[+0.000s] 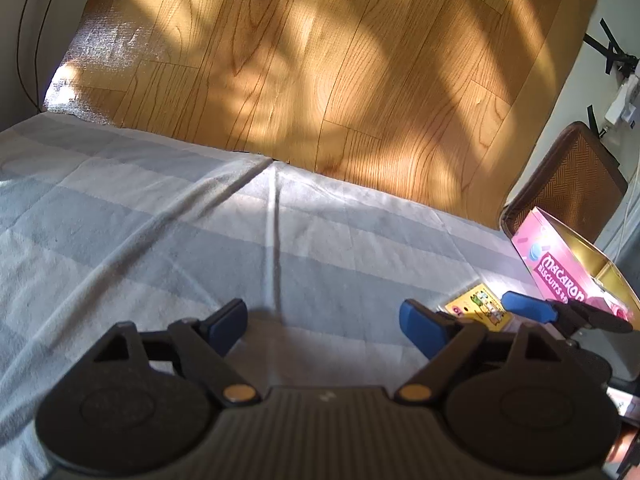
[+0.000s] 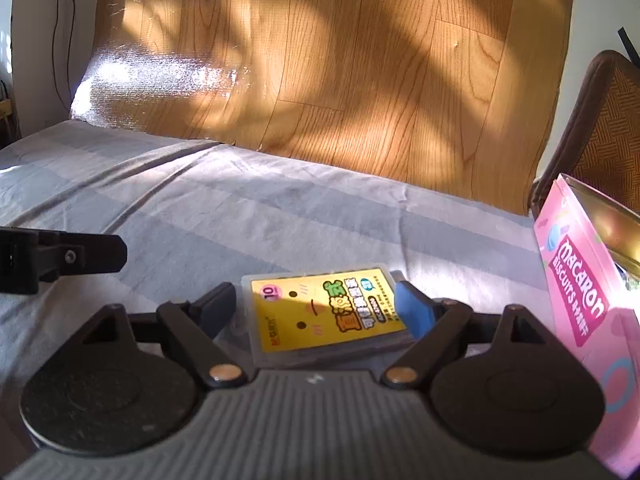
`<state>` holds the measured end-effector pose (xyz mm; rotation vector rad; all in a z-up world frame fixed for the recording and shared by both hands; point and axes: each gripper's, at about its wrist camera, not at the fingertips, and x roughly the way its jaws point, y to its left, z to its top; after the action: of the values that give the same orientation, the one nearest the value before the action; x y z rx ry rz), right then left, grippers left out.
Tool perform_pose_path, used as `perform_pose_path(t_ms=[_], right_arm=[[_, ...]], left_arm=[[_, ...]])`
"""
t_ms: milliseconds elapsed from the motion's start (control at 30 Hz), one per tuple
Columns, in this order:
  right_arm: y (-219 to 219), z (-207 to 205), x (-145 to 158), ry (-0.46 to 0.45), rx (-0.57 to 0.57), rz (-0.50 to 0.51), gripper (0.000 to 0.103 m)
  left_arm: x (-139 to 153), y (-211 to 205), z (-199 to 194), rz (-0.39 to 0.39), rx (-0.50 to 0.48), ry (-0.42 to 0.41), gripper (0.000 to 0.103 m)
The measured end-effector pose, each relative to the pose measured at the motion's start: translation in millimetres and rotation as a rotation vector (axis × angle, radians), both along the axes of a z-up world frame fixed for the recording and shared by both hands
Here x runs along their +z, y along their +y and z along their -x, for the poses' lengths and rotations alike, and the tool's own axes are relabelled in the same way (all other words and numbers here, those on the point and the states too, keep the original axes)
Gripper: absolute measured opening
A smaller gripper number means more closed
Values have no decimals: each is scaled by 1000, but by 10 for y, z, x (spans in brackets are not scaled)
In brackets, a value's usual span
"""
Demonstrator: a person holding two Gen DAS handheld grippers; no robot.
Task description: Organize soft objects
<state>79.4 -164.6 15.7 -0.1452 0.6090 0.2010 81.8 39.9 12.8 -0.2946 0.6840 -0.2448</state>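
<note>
Both grippers' jaws stand apart, empty. Right gripper [image 2: 316, 312] straddles the yellow pack [image 2: 326, 312] near the cloth's [image 2: 200, 208] right edge, beside the pink box [image 2: 580, 300]; closing off-centre may skew it

Warm sunlight falls in slanting bands across the wood-grain sheet [image 1: 320, 72], broken by soft, leaf-like shadows. A patch of white glare burns out its lower left corner, strongest in the right wrist view. The striped cloth [image 1: 140, 220] lies mostly in cool shade, with a bright strip of sun near the pink box [image 2: 576, 280], whose open gold lining shines. Both views bend strongly at the edges, so the sheet's sides curve. The wood grain and cloth look slightly smeared. The corners darken. The yellow pack [image 2: 326, 312] is sharp enough for its print to show.
</note>
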Motion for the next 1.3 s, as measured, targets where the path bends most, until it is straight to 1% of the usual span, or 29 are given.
perform_pose_path(t_ms=[100, 200, 333, 500, 600, 633, 667, 700, 767, 867, 967, 1133, 1233, 1300], right_arm=[[-85, 17, 6, -3, -59, -32, 88], [-164, 27, 17, -2, -88, -72, 89], [-120, 29, 13, 0, -83, -48, 91], [-130, 24, 16, -1, -75, -49, 91], [-128, 26, 15, -9, -58, -40, 85], [-108, 37, 13, -14, -43, -26, 80], [-71, 64, 11, -24, -20, -2, 73], [-43, 94, 10, -34, -1, 18, 69], [-6, 154, 8, -48, 29, 51, 57], [-19, 248, 4, -61, 57, 91, 49], [-93, 383, 2, -73, 78, 116, 43], [-231, 685, -20, -92, 93, 167, 37], [-345, 814, -14, -83, 79, 153, 37], [-407, 863, -4, -71, 69, 126, 38]], left_arm=[[6, 13, -6, 11, -5, 7, 90], [12, 38, -1, 30, -5, 13, 90], [21, 44, 9, 40, -8, 16, 92], [20, 36, 17, 37, -9, 17, 93], [20, 22, 14, 30, -11, 16, 93], [20, 19, 15, 28, -12, 15, 93], [18, 15, 13, 28, -13, 15, 94], [17, 13, 10, 27, -14, 15, 94], [16, 8, 10, 25, -16, 14, 95], [16, -3, 7, 19, -18, 12, 95], [18, -4, 4, 17, -19, 12, 95], [16, -4, 5, 17, -19, 12, 95], [13, -4, 5, 16, -19, 12, 95], [10, -9, 9, 14, -21, 11, 96]])
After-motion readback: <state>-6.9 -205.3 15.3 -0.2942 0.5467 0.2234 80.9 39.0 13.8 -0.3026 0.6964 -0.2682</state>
